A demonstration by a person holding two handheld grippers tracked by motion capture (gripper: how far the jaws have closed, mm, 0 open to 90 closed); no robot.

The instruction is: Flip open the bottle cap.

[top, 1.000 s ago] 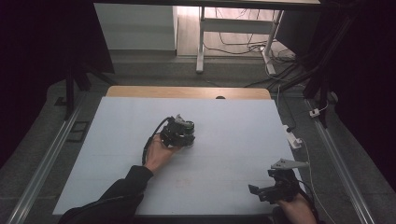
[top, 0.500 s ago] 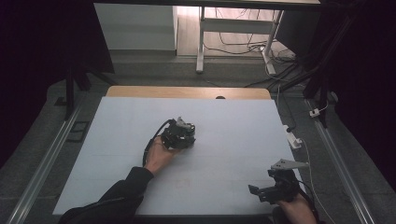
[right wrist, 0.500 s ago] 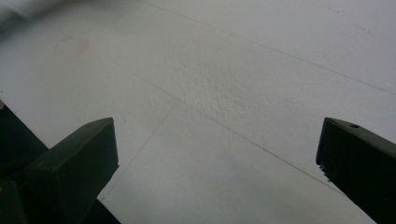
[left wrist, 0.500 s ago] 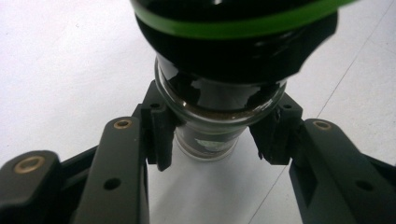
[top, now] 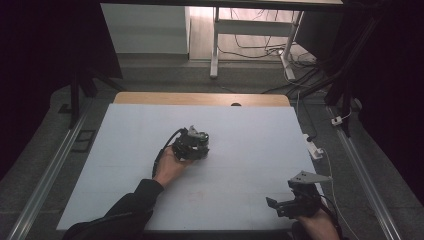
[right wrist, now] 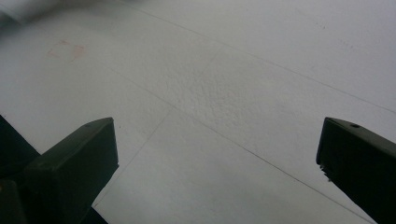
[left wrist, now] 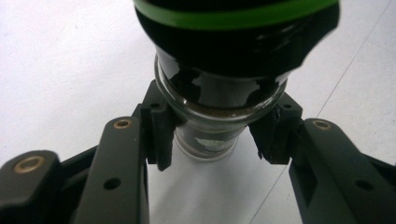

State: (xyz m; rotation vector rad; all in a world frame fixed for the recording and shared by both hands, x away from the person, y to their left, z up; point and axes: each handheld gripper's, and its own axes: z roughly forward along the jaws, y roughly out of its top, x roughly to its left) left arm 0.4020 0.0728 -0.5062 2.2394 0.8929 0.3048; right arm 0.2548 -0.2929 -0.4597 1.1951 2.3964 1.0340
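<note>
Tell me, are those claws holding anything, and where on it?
The left gripper is shut on a glass jar with a black-and-green lid, pinching its glass body just below the lid. The right gripper is open over the table, holding nothing.

A clear glass jar (left wrist: 219,116) with dark contents wears a green-banded black cap (left wrist: 233,28).

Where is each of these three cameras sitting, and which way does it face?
High view: above the person's side, looking forward and down on the white table; forearms, both hands.
Left gripper view: on the left gripper, looking along its jaws clamping a glass jar.
Right gripper view: on the right gripper, open over bare tabletop.
Shared: the table, in all three.
</note>
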